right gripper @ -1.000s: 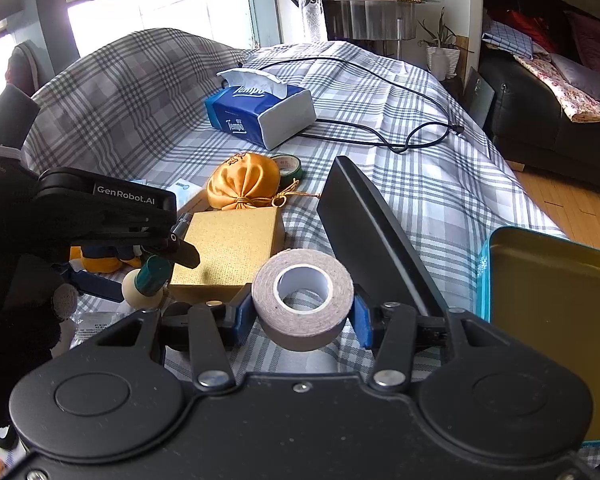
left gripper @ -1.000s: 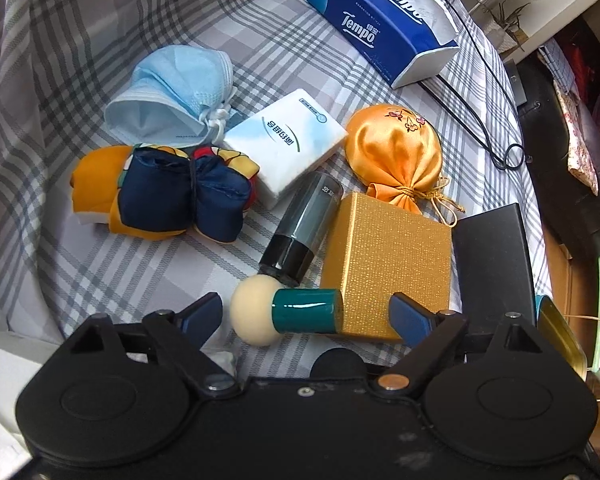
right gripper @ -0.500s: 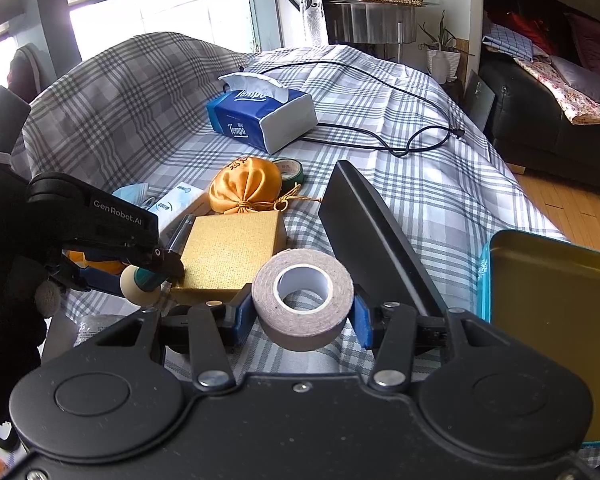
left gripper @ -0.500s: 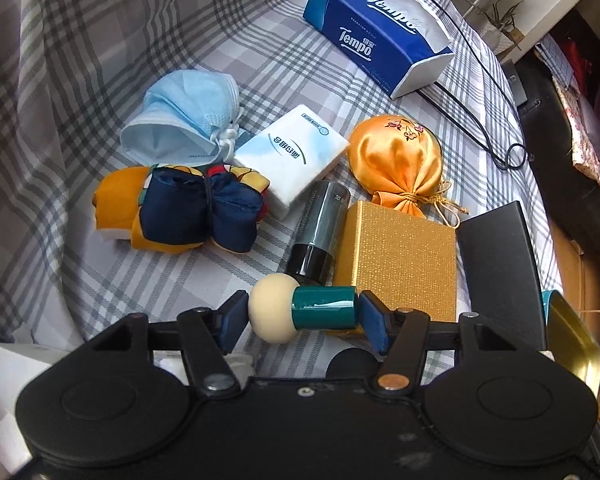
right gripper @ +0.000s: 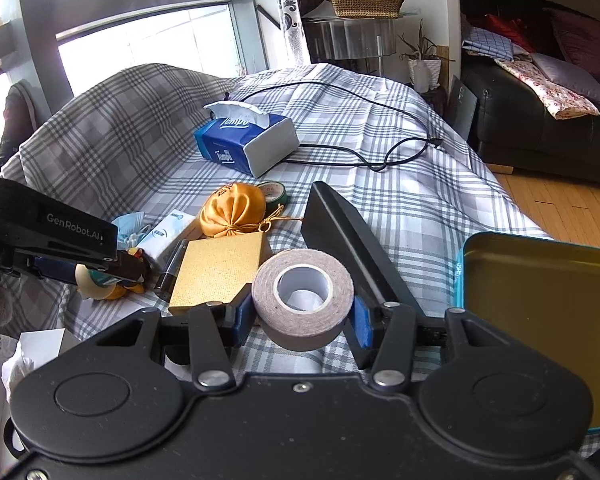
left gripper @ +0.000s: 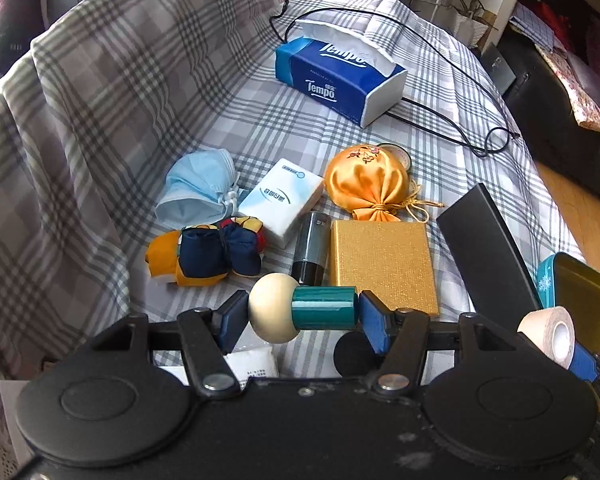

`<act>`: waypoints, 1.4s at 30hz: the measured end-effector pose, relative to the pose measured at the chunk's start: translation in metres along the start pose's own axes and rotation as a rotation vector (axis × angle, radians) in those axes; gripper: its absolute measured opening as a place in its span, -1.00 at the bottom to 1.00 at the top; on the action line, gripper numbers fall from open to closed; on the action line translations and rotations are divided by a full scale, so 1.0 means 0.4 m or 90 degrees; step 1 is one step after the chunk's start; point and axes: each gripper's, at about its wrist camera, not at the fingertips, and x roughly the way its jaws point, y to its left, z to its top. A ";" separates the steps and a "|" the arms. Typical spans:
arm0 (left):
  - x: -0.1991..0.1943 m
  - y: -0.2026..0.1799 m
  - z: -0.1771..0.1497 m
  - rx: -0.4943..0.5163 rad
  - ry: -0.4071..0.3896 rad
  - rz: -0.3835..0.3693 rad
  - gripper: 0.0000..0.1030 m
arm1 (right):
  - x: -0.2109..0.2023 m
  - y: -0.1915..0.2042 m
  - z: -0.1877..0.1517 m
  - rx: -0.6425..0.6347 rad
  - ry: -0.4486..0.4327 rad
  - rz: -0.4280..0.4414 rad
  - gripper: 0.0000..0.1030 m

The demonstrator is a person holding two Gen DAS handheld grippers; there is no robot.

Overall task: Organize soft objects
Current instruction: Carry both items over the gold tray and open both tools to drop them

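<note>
Lying bare across the plaid cloth (left gripper: 120,92) behind the tissue box (left gripper: 340,80), crowding nearer with black cable (left gripper: 440,116), gold box (left gripper: 384,264), black case (left gripper: 488,256).

Daylit from blown-out, metal-framed window (right gripper: 140,36) at rear; soft shadows on grey plaid cloth (left gripper: 112,92). Sharp centre, heavy fisheye bending at edges. Glare on shiny gold-lined tin (right gripper: 540,300).

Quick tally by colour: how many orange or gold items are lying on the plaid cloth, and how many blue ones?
Orange/gold: 2, the orange satin pouch and the gold textured box.
Blue: 2, the blue Tempo tissue box and the light blue face mask.
Total: 4.
</note>
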 end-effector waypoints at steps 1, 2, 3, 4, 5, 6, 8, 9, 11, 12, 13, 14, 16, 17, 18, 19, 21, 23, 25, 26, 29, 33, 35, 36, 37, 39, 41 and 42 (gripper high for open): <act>-0.009 -0.010 -0.003 0.008 -0.002 0.000 0.10 | -0.009 -0.006 -0.001 0.005 -0.001 -0.004 -0.05; -0.019 -0.020 -0.006 0.016 -0.005 -0.002 0.10 | -0.018 -0.014 -0.002 0.010 -0.001 -0.011 -0.05; -0.030 -0.035 -0.013 0.027 -0.008 -0.005 0.10 | -0.028 -0.026 -0.003 0.016 0.000 -0.022 -0.05; -0.040 -0.051 -0.015 0.038 -0.011 -0.010 0.10 | -0.039 -0.037 -0.006 0.021 0.002 -0.030 -0.05; -0.047 -0.066 -0.017 0.049 -0.013 -0.015 0.10 | -0.050 -0.050 -0.007 0.027 0.003 -0.038 -0.05; -0.055 -0.087 -0.019 0.061 -0.015 -0.021 0.10 | -0.060 -0.063 -0.009 0.035 0.006 -0.046 -0.05; -0.071 -0.128 -0.026 0.085 -0.021 -0.035 0.10 | -0.081 -0.094 -0.010 0.051 0.012 -0.072 -0.05; -0.076 -0.148 -0.029 0.097 -0.024 -0.041 0.11 | -0.094 -0.113 -0.009 0.062 0.016 -0.091 -0.05; -0.085 -0.189 -0.033 0.121 -0.026 -0.052 0.11 | -0.114 -0.150 -0.005 0.082 0.020 -0.122 -0.05; -0.090 -0.209 -0.037 0.133 -0.028 -0.061 0.11 | -0.124 -0.168 -0.002 0.094 0.021 -0.134 -0.05; -0.093 -0.229 -0.039 0.145 -0.029 -0.070 0.11 | -0.135 -0.191 0.001 0.110 0.022 -0.149 -0.05; -0.096 -0.251 -0.041 0.156 -0.029 -0.079 0.11 | -0.146 -0.212 0.006 0.125 0.021 -0.162 -0.05; -0.099 -0.293 -0.045 0.176 -0.029 -0.092 0.11 | -0.168 -0.255 0.014 0.151 0.017 -0.189 -0.05; -0.100 -0.313 -0.045 0.186 -0.028 -0.097 0.11 | -0.177 -0.273 0.018 0.160 0.014 -0.202 -0.05; -0.101 -0.336 -0.045 0.194 -0.028 -0.103 0.11 | -0.183 -0.289 0.023 0.169 0.012 -0.216 -0.05; -0.102 -0.357 -0.045 0.202 -0.027 -0.109 0.11 | -0.187 -0.307 0.026 0.180 0.011 -0.233 -0.05; -0.105 -0.401 -0.047 0.218 -0.024 -0.123 0.11 | -0.196 -0.341 0.030 0.205 0.010 -0.257 -0.05; -0.104 -0.444 -0.050 0.233 -0.021 -0.135 0.11 | -0.201 -0.371 0.031 0.232 0.013 -0.274 -0.05; -0.103 -0.490 -0.054 0.251 -0.019 -0.148 0.11 | -0.202 -0.399 0.029 0.257 0.013 -0.293 -0.05; -0.103 -0.515 -0.055 0.260 -0.019 -0.152 0.11 | -0.200 -0.411 0.027 0.267 0.015 -0.302 -0.05; -0.095 -0.581 -0.059 0.286 -0.017 -0.161 0.11 | -0.191 -0.436 0.016 0.292 0.022 -0.320 -0.05; -0.070 -0.666 -0.063 0.311 -0.008 -0.169 0.11 | -0.181 -0.465 0.001 0.316 0.032 -0.340 -0.05; -0.054 -0.695 -0.066 0.320 -0.002 -0.171 0.11 | -0.177 -0.480 -0.006 0.331 0.036 -0.346 -0.05; -0.046 -0.709 -0.067 0.323 0.002 -0.171 0.11 | -0.175 -0.487 -0.010 0.337 0.038 -0.349 -0.05; -0.037 -0.721 -0.068 0.326 0.004 -0.170 0.11 | -0.175 -0.494 -0.015 0.344 0.040 -0.352 -0.05; -0.021 -0.741 -0.074 0.333 0.010 -0.168 0.11 | -0.172 -0.506 -0.023 0.363 0.044 -0.350 -0.05; -0.003 -0.753 -0.080 0.338 0.016 -0.166 0.11 | -0.173 -0.517 -0.030 0.383 0.045 -0.342 -0.05; 0.005 -0.759 -0.083 0.339 0.018 -0.164 0.11 | -0.173 -0.521 -0.033 0.392 0.045 -0.342 -0.05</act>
